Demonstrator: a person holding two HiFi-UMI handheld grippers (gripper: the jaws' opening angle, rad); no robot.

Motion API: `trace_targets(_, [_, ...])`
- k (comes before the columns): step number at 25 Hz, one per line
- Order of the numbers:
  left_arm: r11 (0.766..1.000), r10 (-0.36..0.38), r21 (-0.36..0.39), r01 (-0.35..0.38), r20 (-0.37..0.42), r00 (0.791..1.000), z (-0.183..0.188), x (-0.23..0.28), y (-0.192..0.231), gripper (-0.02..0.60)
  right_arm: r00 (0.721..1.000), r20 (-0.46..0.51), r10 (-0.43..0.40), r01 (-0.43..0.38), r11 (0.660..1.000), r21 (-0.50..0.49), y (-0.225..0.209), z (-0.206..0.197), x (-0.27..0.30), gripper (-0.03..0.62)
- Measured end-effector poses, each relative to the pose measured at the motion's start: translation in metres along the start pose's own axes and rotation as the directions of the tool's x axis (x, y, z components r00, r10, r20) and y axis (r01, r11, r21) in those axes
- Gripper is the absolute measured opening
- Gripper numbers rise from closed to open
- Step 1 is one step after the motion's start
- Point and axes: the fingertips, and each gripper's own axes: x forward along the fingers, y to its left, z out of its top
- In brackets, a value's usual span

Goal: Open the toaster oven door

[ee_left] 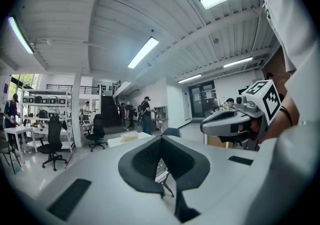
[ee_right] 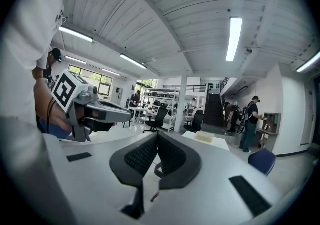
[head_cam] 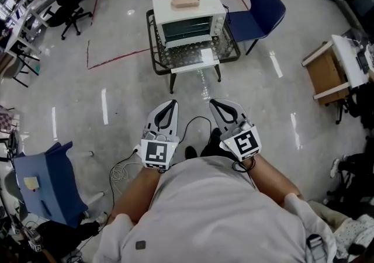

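The toaster oven (head_cam: 188,25) sat on a low table (head_cam: 159,60) with a tray (head_cam: 185,0) on top of it and a chair (head_cam: 260,13) just right of the table. The left gripper (head_cam: 171,104) and right gripper (head_cam: 214,103) were side by side, well short of the table.

Support: low table (head_cam: 175,56), dark metal frame w/ patterned clear top, standing on grey floor (head_cam: 134,92). Directly on top: white toaster oven (head_cam: 190,25) at rear, door side toward front edge; flat white sheet (head_cam: 205,55) just in front of it, pic right. Red tape line (head_cam: 117,57) on floor, pic left of table.
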Motion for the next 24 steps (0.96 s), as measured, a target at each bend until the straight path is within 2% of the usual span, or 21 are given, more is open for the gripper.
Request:
trace_targets(3, [1.0,0.0,-0.02,0.0,0.002,1.0,-0.004,-0.005,0.003,0.015,1.0,0.0,0.009,-0.009,1.0,0.006,0.009,-0.001,0.002,0.018])
trace_targets(14, [1.0,-0.013,-0.015,0.013,0.0,1.0,-0.007,-0.006,-0.002,0.015,1.0,-0.003,0.016,-0.016,1.0,0.013,0.01,-0.002,0.004,0.018])
trace_targets(18, [0.999,-0.022,-0.045,0.019,-0.055,0.998,-0.012,-0.006,-0.004,0.016,1.0,0.003,0.017,-0.017,1.0,0.015,0.009,-0.002,0.006,0.018])
trace_targets(21, [1.0,-0.018,-0.015,0.018,-0.005,1.0,-0.01,-0.006,0.0,0.016,1.0,0.007,0.018,-0.018,1.0,0.015,0.011,0.0,0.009,0.018])
trace_targets(24, [1.0,-0.009,0.002,0.009,0.012,1.0,-0.01,-0.006,0.006,0.016,0.999,0.026,0.026,-0.026,1.0,-0.001,0.013,0.005,0.015,0.018])
